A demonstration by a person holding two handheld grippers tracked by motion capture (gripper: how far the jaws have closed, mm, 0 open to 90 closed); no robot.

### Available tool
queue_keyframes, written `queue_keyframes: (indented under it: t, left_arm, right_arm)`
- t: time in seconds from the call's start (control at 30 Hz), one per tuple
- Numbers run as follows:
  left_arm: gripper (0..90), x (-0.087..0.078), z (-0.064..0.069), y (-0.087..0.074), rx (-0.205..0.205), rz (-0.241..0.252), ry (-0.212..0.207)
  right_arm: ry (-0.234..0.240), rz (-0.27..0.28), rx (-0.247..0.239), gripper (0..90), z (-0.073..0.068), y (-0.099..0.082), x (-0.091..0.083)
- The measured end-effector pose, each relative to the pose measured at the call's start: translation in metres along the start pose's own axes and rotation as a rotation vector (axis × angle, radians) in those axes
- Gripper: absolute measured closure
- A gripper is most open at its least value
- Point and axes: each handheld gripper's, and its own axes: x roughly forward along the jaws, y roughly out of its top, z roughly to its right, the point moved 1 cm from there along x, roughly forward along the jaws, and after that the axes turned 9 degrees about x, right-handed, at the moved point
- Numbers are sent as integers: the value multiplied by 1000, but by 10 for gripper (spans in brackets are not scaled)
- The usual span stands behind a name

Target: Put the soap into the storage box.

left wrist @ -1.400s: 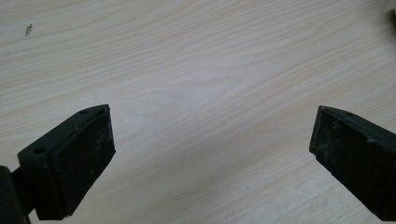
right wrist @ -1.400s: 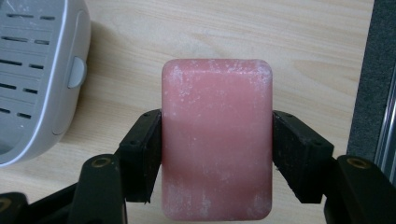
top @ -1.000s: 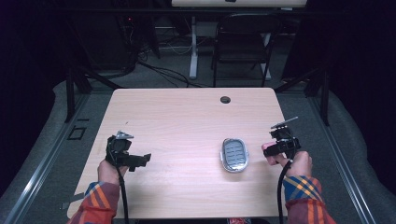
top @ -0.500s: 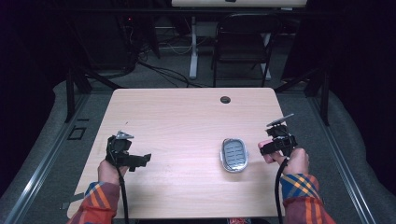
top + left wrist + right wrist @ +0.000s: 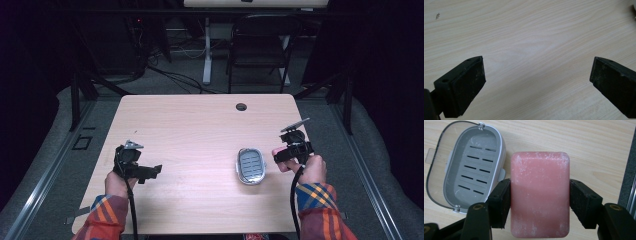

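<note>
— Beside the soap box (image 5: 465, 171), what's moved?
— Right claw (image 5: 540, 195), pinching the pink soap bar (image 5: 540, 192), has edged closer to it since a second ago; likely it goes in next.
— And the box?
— Lid open, slotted tray bare, on the worktop (image 5: 200, 130).
— Left claw (image 5: 536, 80)?
— Spread wide, holding nothing.

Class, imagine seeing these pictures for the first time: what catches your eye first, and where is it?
A pink soap bar clamped in the right claw, at the table's right. Beside it lies an open grey soap dish, empty, with slotted floor. The left claw gapes over bare wood.
</note>
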Motion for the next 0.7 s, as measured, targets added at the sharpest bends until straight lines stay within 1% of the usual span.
queue_keyframes:
  t: [0.03,0.1,0.2,0.23,0.33,0.5,0.7]
  left_arm:
    - [1,0,0,0,0,0,-1]
    - [1,0,0,0,1,0,-2]
    - [1,0,1,0,1,-1,-3]
    - [1,0,0,0,0,-1,-3]
    - [0,0,0,0,6,-1,-1]
    - [1,0,-1,0,1,2,-1]
    - [0,0,0,0,3,0,-3]
  right_arm:
    - [4,-6,-6,376,-1,1,0]
    - [6,0,-5,376,-4,2,-1]
    - [3,-8,-20,376,-7,3,-1]
    - [5,-1,-14,376,-8,4,-1]
    - [5,-3,-16,376,-11,5,-1]
    - [10,-3,-28,376,-17,9,-1]
    - [13,-9,-43,376,-27,13,2]
